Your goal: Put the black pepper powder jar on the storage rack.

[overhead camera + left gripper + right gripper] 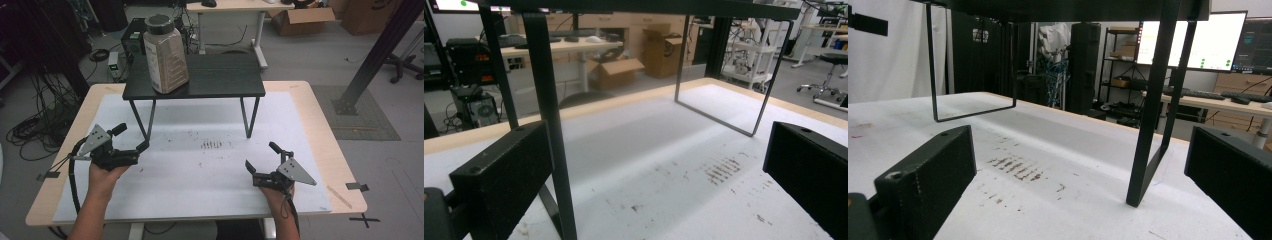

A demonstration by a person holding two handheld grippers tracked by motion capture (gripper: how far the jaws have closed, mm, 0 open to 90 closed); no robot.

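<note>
I cannot read any brand or label here. The jar [165, 54] has ribbed side panels, but any writing on it is too small to make out, and the monitors [1193, 42] in the right gripper view show only bright windows with green dots.

The jar is large, made of clear plastic with squared shoulders, filled with a brownish-grey content, and closed with a dark round lid [159, 21]. It stands upright on the left part of the small black stand [225, 82], near its front edge and well apart from both grippers.

The stand has a flat, matte black top with a fine wood-like grain and thin black metal loop legs [724, 107]. It rests on a white sheet [200, 185] that covers the light wooden table [320, 115]. The sheet is rough and carries a patch of dark brown smudges [211, 145] in short rows.

My left gripper [134, 137] is released, with jaws wide apart, and it holds nothing; its tip is just beside the front left leg [551, 125] of the stand, which the left gripper view shows between the jaws, nearer the left one. My right gripper [261, 159] is also released and empty, low over the sheet, near the front right leg [1155, 110]. The jaw pads are black blocks with a grainy surface.
</note>
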